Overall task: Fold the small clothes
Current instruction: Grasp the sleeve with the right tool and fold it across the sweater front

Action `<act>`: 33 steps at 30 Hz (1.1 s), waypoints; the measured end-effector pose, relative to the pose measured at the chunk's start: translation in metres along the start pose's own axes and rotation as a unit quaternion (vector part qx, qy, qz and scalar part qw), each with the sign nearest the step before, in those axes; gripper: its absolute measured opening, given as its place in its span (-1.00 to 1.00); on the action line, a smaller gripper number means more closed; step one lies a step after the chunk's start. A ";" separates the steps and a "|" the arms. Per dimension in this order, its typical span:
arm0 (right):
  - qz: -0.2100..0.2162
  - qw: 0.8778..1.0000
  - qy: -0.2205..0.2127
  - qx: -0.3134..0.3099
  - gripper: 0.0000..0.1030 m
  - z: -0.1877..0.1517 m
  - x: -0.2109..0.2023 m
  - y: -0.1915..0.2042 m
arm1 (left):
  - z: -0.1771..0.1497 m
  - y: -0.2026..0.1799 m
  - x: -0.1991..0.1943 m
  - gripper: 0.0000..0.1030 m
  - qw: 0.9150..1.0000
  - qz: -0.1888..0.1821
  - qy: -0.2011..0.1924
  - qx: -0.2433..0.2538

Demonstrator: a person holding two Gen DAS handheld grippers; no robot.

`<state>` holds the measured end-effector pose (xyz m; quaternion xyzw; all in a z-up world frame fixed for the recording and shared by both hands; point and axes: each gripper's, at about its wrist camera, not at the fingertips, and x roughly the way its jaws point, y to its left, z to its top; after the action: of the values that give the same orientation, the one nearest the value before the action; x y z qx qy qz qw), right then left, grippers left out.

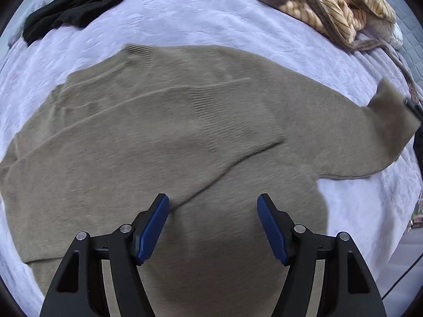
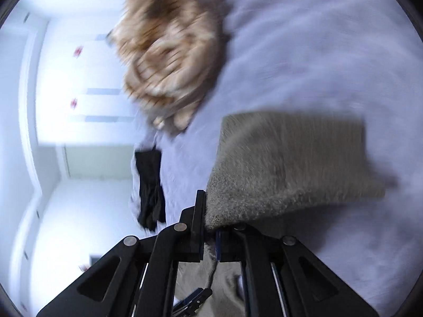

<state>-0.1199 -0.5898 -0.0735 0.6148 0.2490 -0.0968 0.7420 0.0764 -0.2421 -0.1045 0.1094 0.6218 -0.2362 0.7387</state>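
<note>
The right gripper [image 2: 210, 227] was clamped tight on a part of the fuzzy taupe knit sweater [image 2: 285, 163], its black fingers closed with the cloth pinched between them; the held piece, ribbed at its far edge, stood lifted off the bed and fanned out ahead of the fingers. Which part of the garment this was could not be told for sure through the blur.

The left gripper [image 1: 212, 206] pointed steeply down over the sweater [image 1: 148, 142], its blue-padded fingers [image 1: 156, 227] spread wide apart with nothing between them, not pressing on the cloth. Under it the sweater lay spread on the pale lavender quilted bed cover [image 1: 201, 18], with one sleeve folded across the body and a diagonal fold edge running just past the left finger. At the right edge of that view a raised bit of the sweater met a dark tip that looked like the other gripper.

Bare cover lay open beyond the sweater's far edge and to its right. Farther off, near the bed's far corners, a crumpled black garment [image 1: 79, 2] and a rumpled cream cloth with thin dark stripes and grey-brown trim [image 1: 325, 5] lay well apart from the sweater. No containers showed.
</note>
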 end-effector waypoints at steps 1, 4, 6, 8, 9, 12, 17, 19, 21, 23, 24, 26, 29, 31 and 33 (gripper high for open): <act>-0.001 0.999 0.017 -0.037 -0.88 -0.007 0.015 0.026 | -0.002 0.010 -0.001 0.36 1.000 -0.001 -0.003 -0.007; 0.005 0.990 0.068 -0.124 -0.88 -0.040 0.063 0.089 | -0.020 0.053 -0.012 0.36 0.999 -0.009 -0.014 -0.039; 0.004 0.976 0.105 -0.190 -0.88 -0.070 0.098 0.128 | -0.032 0.083 -0.021 0.36 0.998 -0.008 -0.026 -0.062; -0.001 0.953 0.153 -0.263 -0.88 -0.111 0.139 0.163 | -0.044 0.108 -0.029 0.36 0.996 0.000 -0.040 -0.084; -0.006 0.938 0.181 -0.296 -0.87 -0.134 0.161 0.176 | -0.049 0.121 -0.033 0.36 0.994 0.004 -0.046 -0.096; -0.045 0.877 0.266 -0.398 -0.85 -0.214 0.219 0.191 | -0.070 0.157 -0.039 0.36 0.991 0.019 -0.054 -0.122; -0.179 0.786 0.372 -0.459 -0.33 -0.311 0.281 0.142 | -0.096 0.188 -0.025 0.36 0.987 0.019 -0.044 -0.154; -0.158 0.811 0.362 -0.432 0.15 -0.309 0.271 0.141 | -0.100 0.188 -0.023 0.36 0.988 0.018 -0.052 -0.145; -0.156 0.840 0.344 -0.390 0.20 -0.293 0.260 0.141 | -0.099 0.185 -0.020 0.36 0.989 0.022 -0.054 -0.138; -0.151 0.876 0.319 -0.329 0.20 -0.270 0.251 0.135 | -0.099 0.184 -0.020 0.36 0.988 0.018 -0.057 -0.142; -0.149 0.895 0.307 -0.287 0.19 -0.256 0.251 0.129 | -0.098 0.185 -0.023 0.36 0.988 0.015 -0.058 -0.145; -0.138 0.925 0.292 -0.199 -0.36 -0.235 0.254 0.116 | -0.101 0.188 -0.028 0.36 0.986 0.004 -0.062 -0.153; -0.119 0.934 0.268 -0.205 -0.86 -0.231 0.264 0.135 | -0.109 0.192 -0.041 0.36 0.986 -0.008 -0.068 -0.152; -0.094 0.908 0.275 -0.302 -0.86 -0.256 0.265 0.172 | -0.118 0.197 -0.047 0.36 0.986 -0.014 -0.071 -0.149; -0.081 0.857 0.307 -0.406 -0.86 -0.294 0.272 0.201 | -0.126 0.200 -0.048 0.36 0.987 -0.019 -0.065 -0.148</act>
<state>0.1300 -0.2176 -0.0683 0.2355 0.5302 0.1463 0.8012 0.0590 -0.0012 -0.1100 -0.0282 0.6028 -0.1618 0.7808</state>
